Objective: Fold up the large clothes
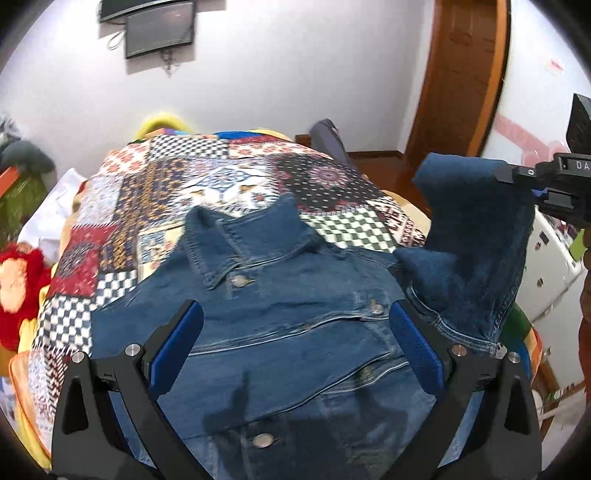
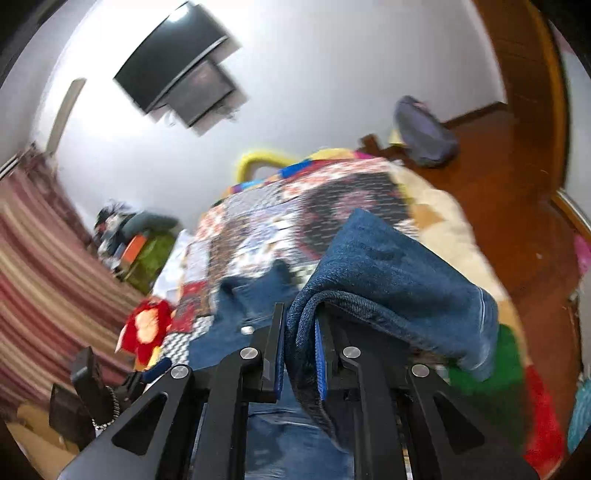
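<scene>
A blue denim jacket (image 1: 280,332) lies front-up on a bed covered with a patchwork quilt (image 1: 207,177), its collar toward 12 o'clock and its buttoned placket running down toward 6 o'clock. One sleeve (image 1: 476,236) is lifted off the bed at 3 o'clock in the left wrist view, hanging in a fold from the right gripper (image 1: 517,173), whose fingers are closed tight on the cloth. In the right wrist view the same sleeve (image 2: 391,273) drapes over and between the narrow fingers (image 2: 273,347) of the right gripper (image 2: 299,339), trailing toward 3 o'clock; that view is motion-blurred. The left gripper (image 1: 295,347) hovers over the jacket's chest with its blue-padded fingers (image 1: 177,347) spread wide, holding nothing. A red and yellow plush toy (image 1: 18,288) sits at the quilt's edge at 9 o'clock. A dark screen (image 1: 159,27) hangs on the white wall at 11 o'clock, and a wooden door (image 1: 458,74) stands at 1 o'clock.
</scene>
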Action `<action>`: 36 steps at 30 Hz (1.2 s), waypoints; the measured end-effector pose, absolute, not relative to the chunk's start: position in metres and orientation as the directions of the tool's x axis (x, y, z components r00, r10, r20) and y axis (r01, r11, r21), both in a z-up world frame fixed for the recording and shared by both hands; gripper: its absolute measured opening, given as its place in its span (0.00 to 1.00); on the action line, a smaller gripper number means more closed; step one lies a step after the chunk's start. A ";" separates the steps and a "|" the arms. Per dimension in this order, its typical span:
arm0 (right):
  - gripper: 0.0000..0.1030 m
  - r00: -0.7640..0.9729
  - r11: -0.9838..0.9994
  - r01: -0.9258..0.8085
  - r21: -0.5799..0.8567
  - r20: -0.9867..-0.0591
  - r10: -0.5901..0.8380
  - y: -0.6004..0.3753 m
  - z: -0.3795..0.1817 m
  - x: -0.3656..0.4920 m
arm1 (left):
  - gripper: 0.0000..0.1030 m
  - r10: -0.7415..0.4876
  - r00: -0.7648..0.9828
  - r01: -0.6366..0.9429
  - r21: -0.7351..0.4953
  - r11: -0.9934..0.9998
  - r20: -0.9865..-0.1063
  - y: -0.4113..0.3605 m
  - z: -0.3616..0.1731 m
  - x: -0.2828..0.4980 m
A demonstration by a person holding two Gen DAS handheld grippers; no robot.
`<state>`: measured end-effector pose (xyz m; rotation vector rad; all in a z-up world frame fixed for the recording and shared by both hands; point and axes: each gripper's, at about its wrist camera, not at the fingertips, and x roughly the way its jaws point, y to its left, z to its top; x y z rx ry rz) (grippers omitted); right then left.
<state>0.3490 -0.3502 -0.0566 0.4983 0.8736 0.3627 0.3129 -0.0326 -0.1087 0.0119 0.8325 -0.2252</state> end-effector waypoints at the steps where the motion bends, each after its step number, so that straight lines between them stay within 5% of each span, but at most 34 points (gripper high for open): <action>1: 0.11 0.585 0.826 -0.119 0.551 -0.633 0.507 -0.336 -0.055 0.352 | 0.98 -0.187 0.654 0.188 -0.082 0.979 -0.733 -0.024 -0.108 0.310; 15: 0.10 0.178 0.830 -0.270 0.488 -0.822 0.541 -0.121 -0.168 0.359 | 0.99 -0.119 0.669 0.060 -0.107 0.992 -0.734 0.057 -0.111 0.270; 26: 0.11 -0.069 0.836 -0.277 0.473 -0.878 0.474 -0.133 -0.211 0.326 | 0.99 -0.098 0.655 0.059 -0.079 0.995 -0.749 0.056 -0.119 0.256; 36: 0.11 0.015 0.808 -0.356 0.470 -0.861 0.508 -0.174 -0.165 0.297 | 0.99 -0.093 0.666 0.106 -0.029 0.994 -0.740 0.033 -0.107 0.253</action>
